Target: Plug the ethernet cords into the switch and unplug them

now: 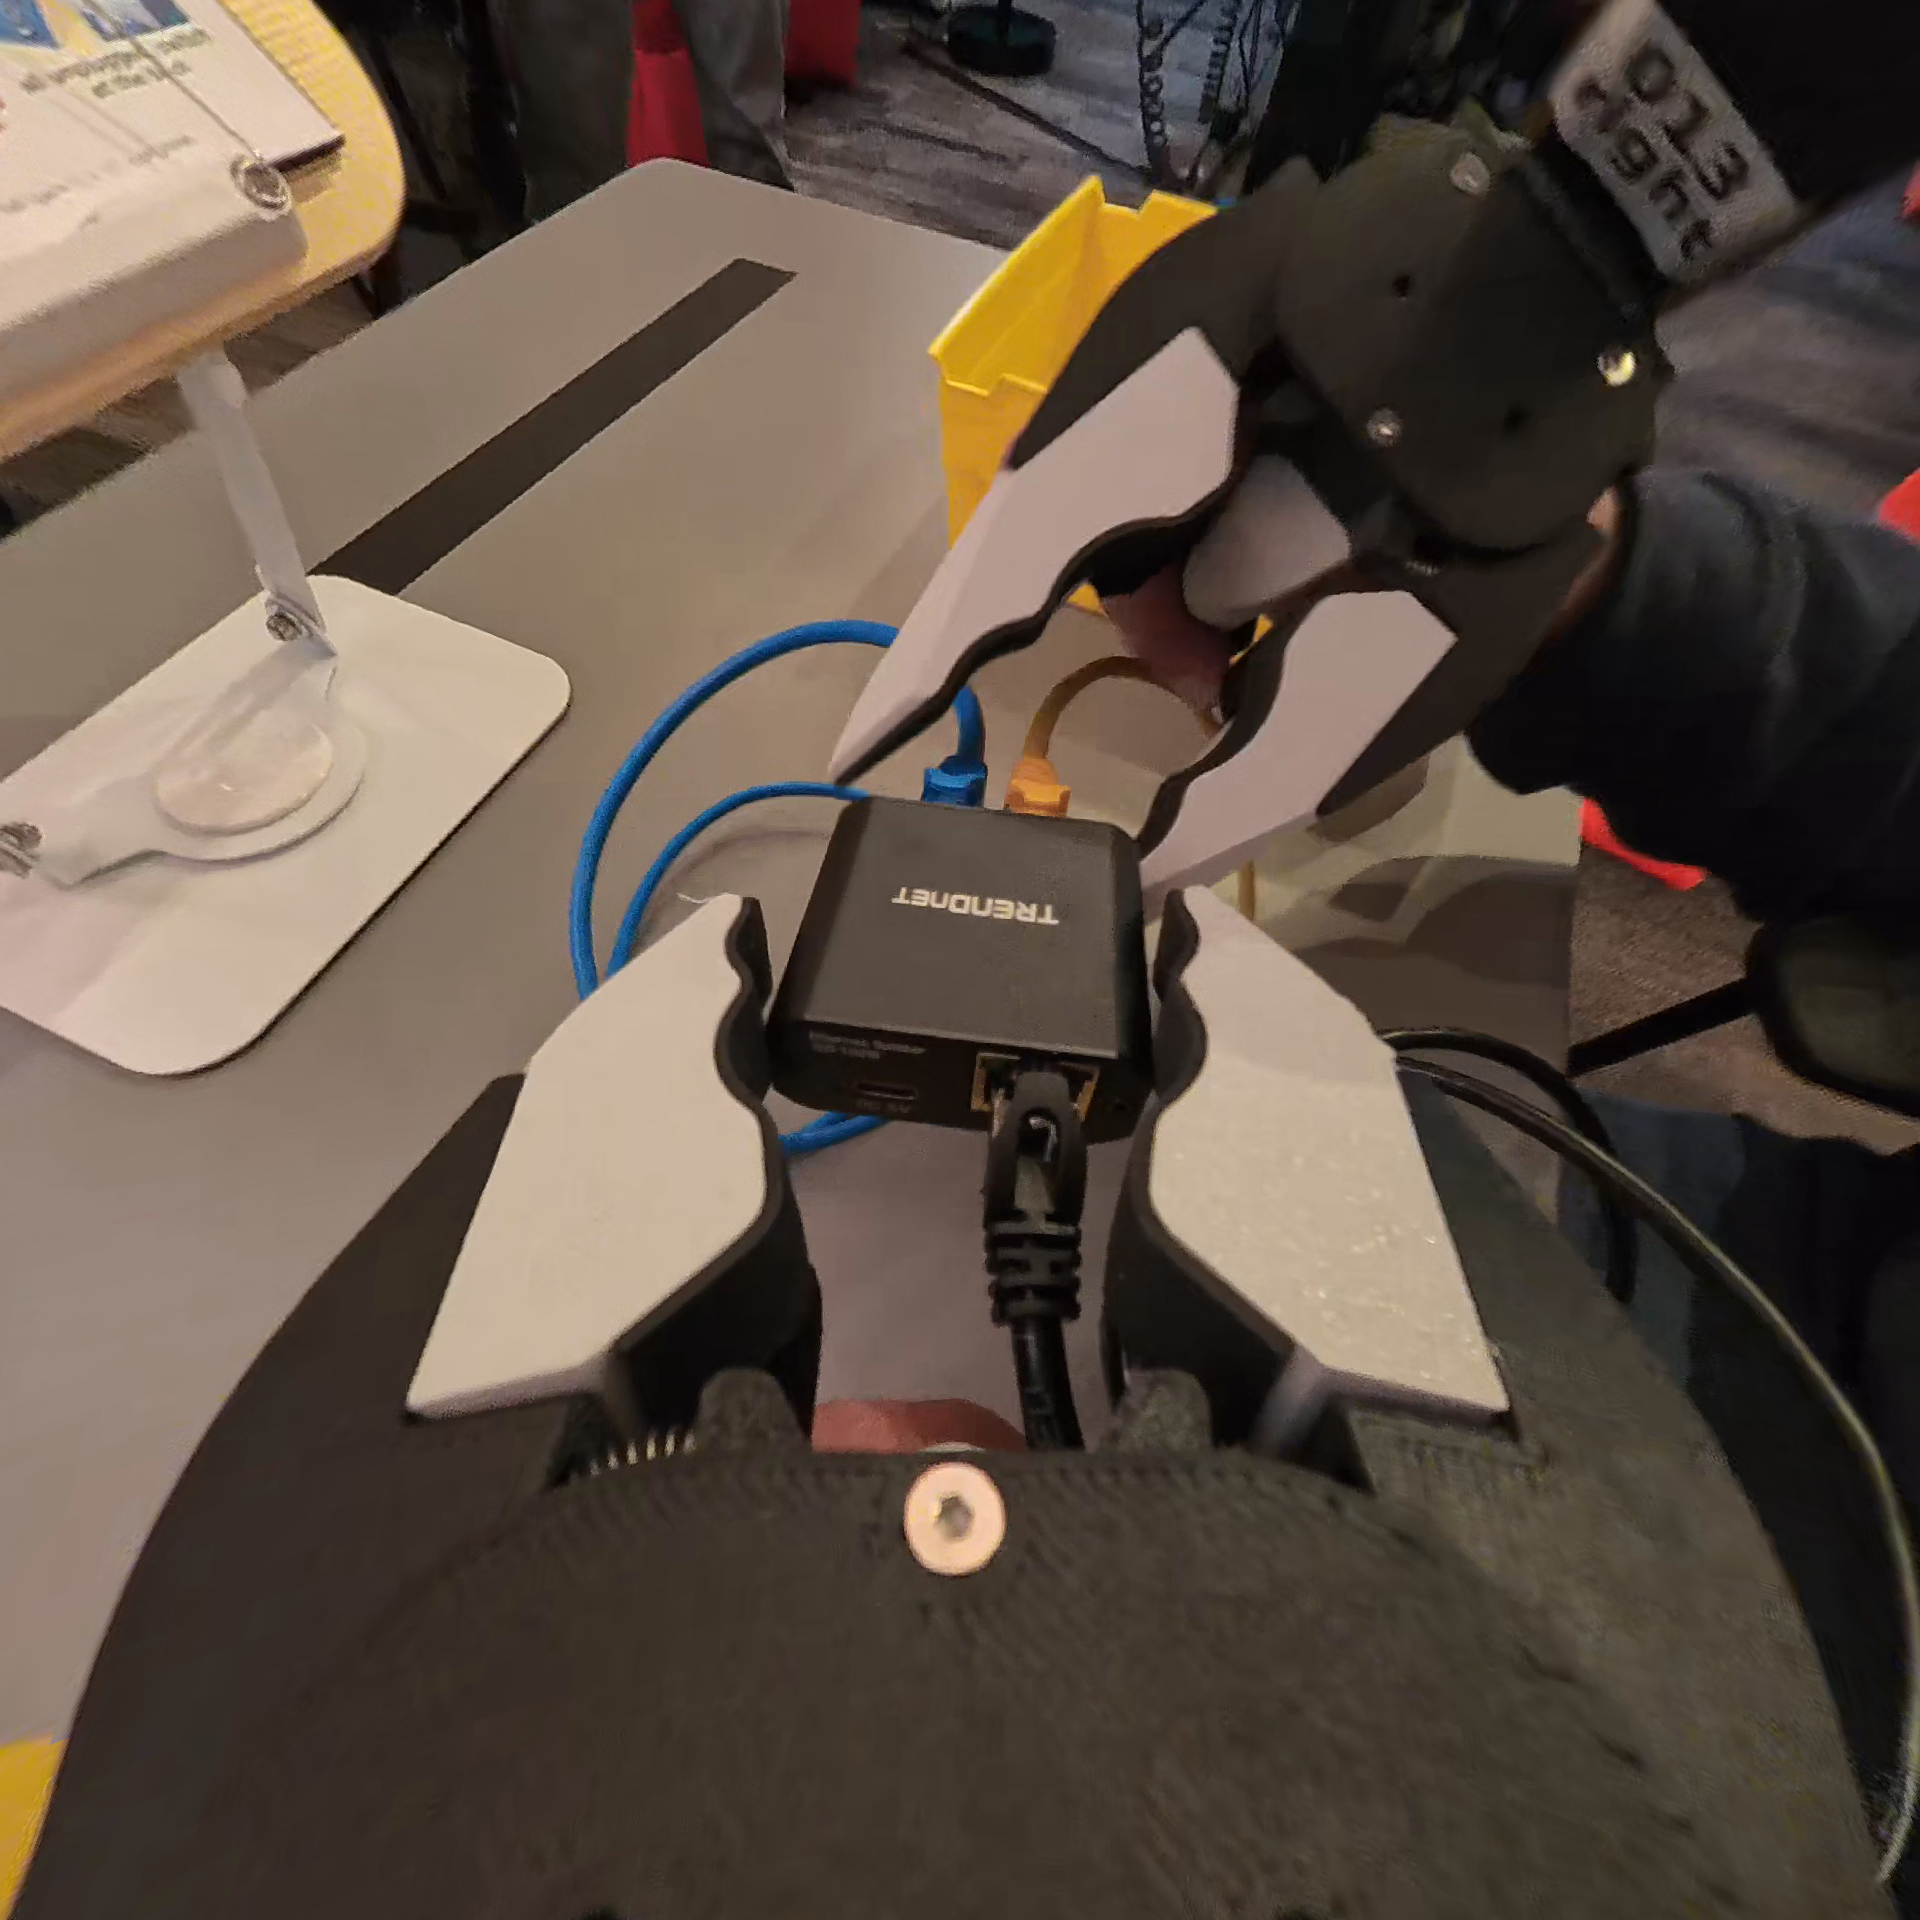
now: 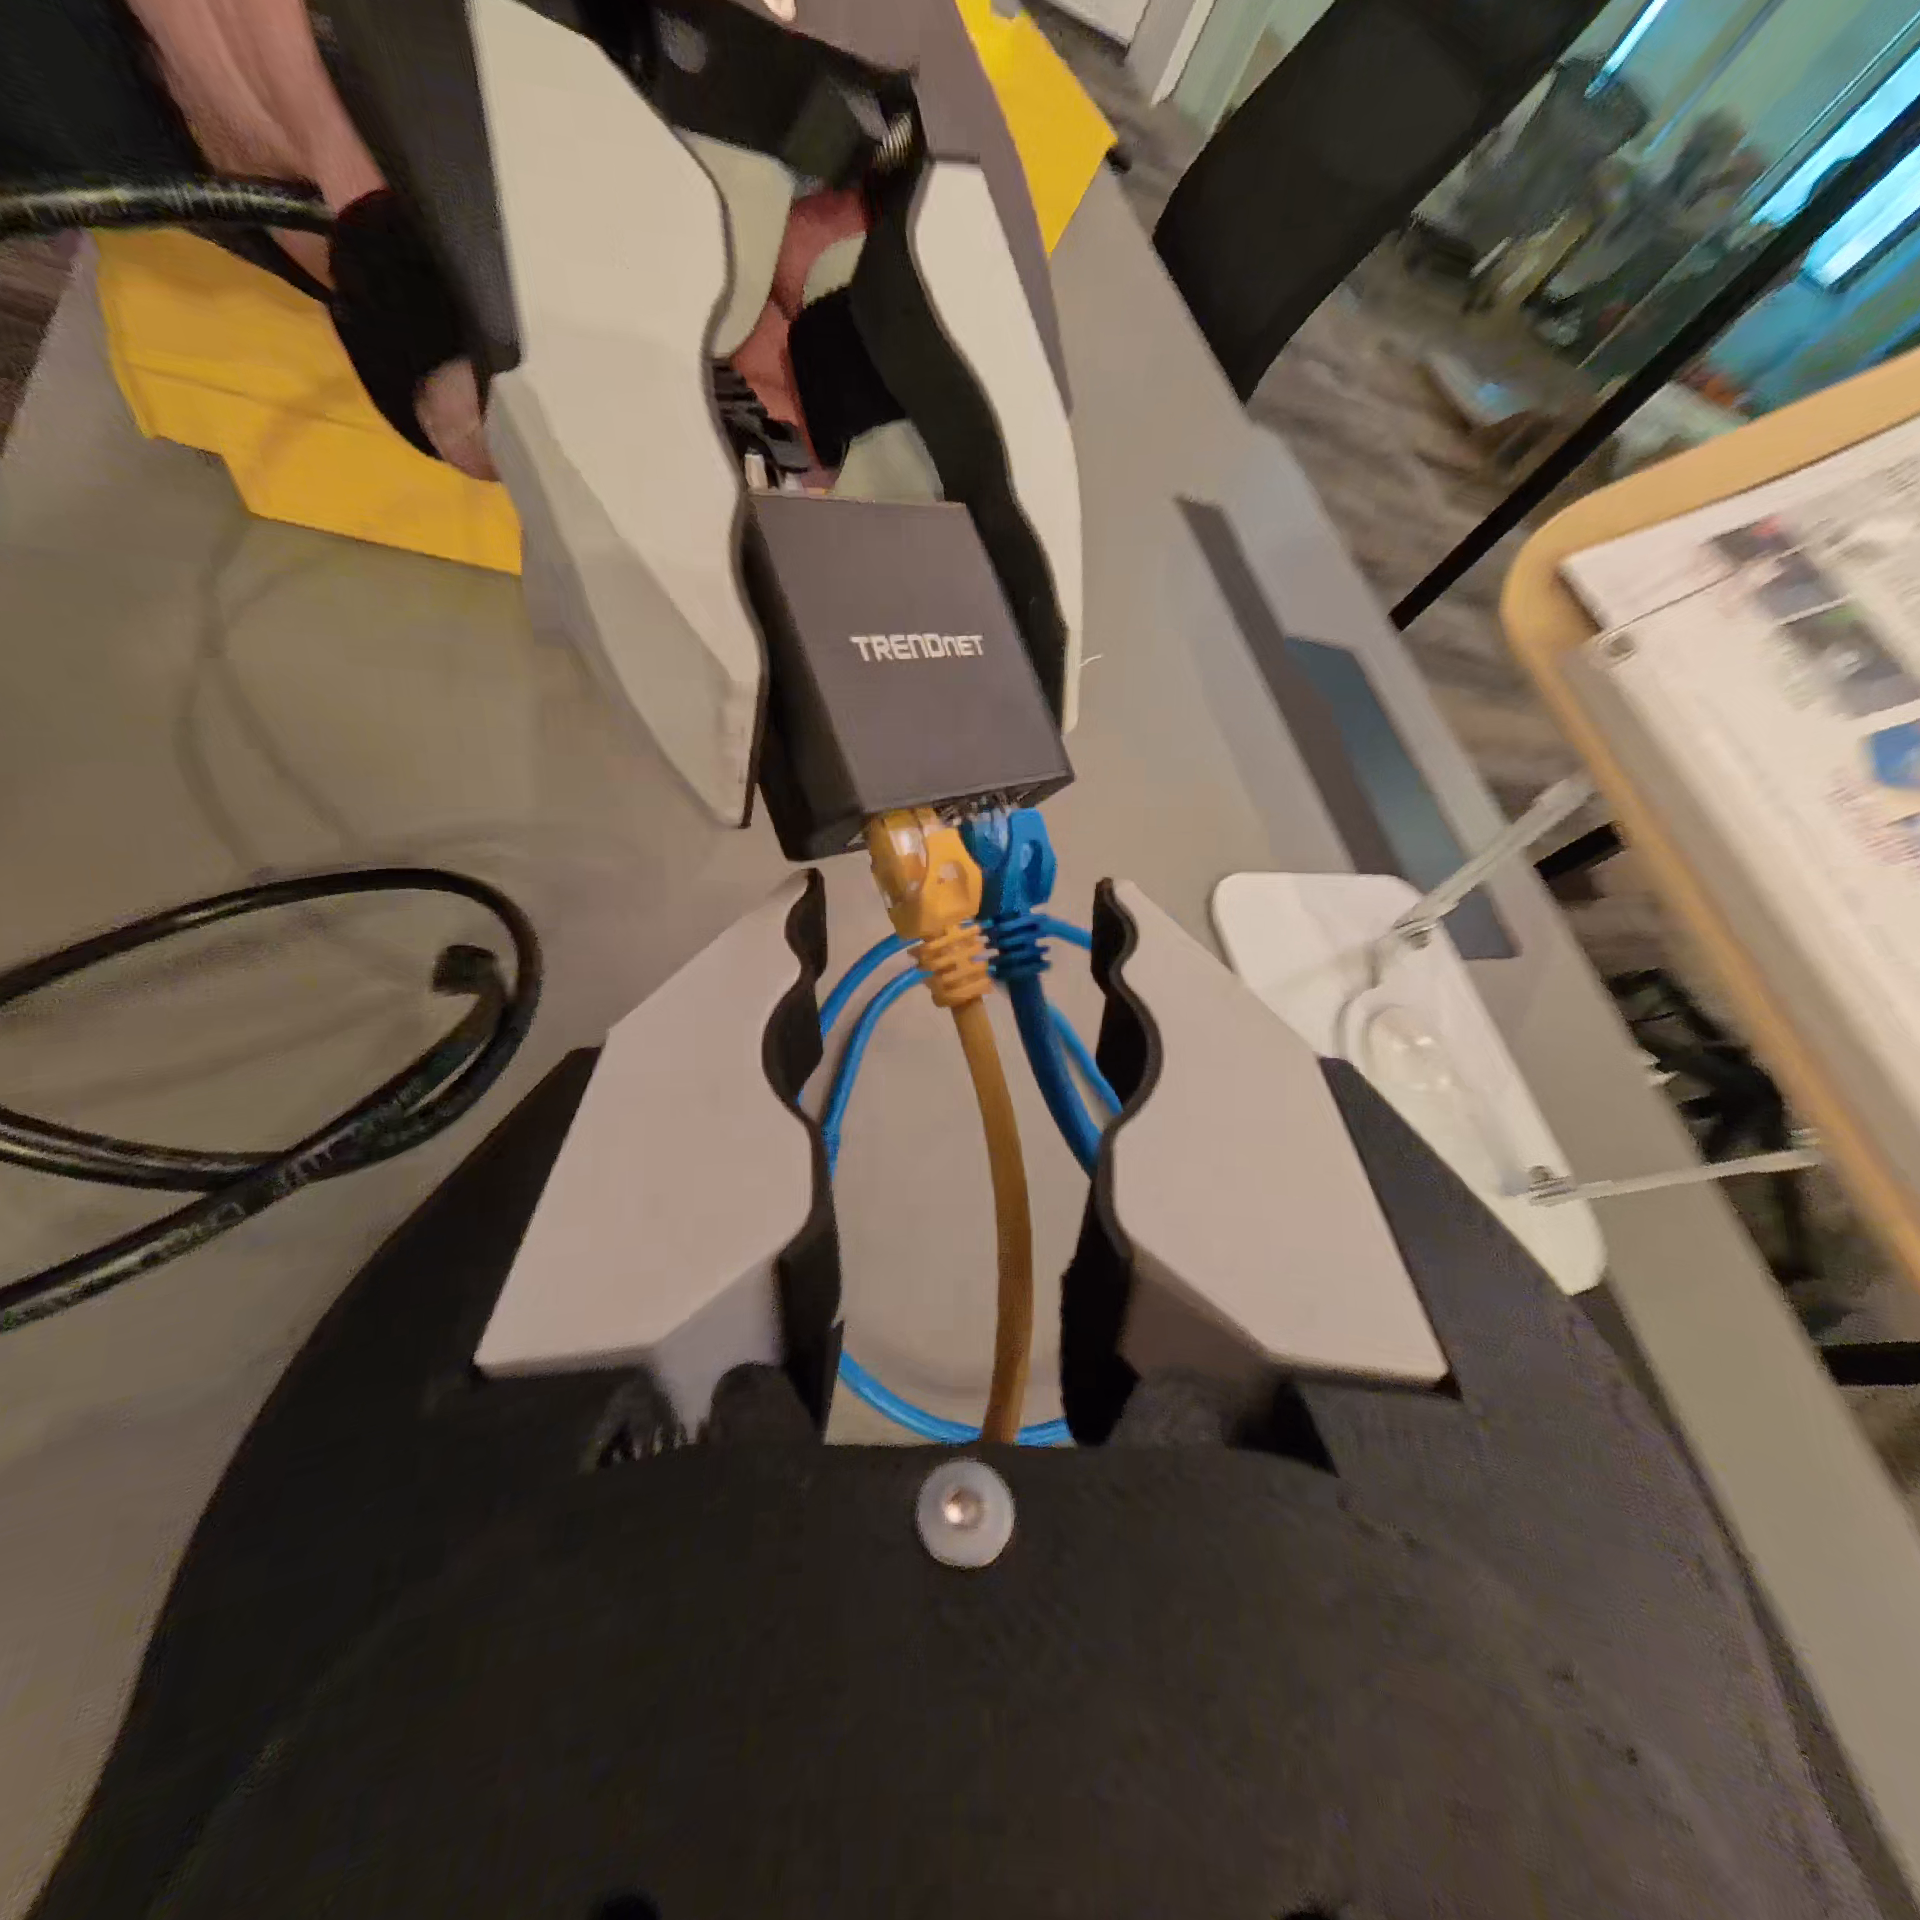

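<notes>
Between the left tongs [image 1: 956, 925], the gripped switch [image 1: 961, 935]; right tongs [image 2: 961, 904] wide, facing.

Left wrist view looking forward and down between own fingers, close on the black switch [image 1: 961, 935], right wrist view facing it from the opposite end — equally close, both sharing switch [image 2: 904, 665], grey table [image 1: 582, 499].

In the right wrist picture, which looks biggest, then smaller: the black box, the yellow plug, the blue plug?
1. The black box looks clearly biggest.
2. The yellow plug and the blue plug look about alike; the blue one is partly hidden, so I won't rank them.
</notes>
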Available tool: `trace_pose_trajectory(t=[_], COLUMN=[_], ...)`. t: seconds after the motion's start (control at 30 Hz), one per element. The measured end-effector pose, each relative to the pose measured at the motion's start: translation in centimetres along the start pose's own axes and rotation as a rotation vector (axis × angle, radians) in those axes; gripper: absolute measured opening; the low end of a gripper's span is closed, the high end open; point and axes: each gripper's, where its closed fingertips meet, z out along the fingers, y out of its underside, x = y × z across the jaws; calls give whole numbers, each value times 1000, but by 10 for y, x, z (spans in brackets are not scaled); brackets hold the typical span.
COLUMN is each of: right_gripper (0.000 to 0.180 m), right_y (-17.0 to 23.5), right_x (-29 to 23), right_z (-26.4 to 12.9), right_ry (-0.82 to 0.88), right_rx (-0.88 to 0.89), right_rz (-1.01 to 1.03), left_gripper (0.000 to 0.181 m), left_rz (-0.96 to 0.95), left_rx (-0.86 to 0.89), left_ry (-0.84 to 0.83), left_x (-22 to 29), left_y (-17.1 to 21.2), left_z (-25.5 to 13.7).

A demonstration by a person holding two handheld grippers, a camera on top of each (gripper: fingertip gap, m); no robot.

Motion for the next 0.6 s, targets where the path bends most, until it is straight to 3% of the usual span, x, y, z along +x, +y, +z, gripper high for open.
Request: trace_pose_trajectory(t=[0.23, 0.6], right_gripper=[29, 15], right_y=[-30, -39], right_x=[-1, -6], right_z=[-24, -12], right_ry=[121, 222], right_rx=[60, -69], right_rz=[-268, -645], left_gripper=[71, 71], left_rz=[-177, -303], left_rx=[18, 15], left_ry=[91, 172], left_x=[-2, 5], left_y=[-3, -4], left_z=[-18, -23])
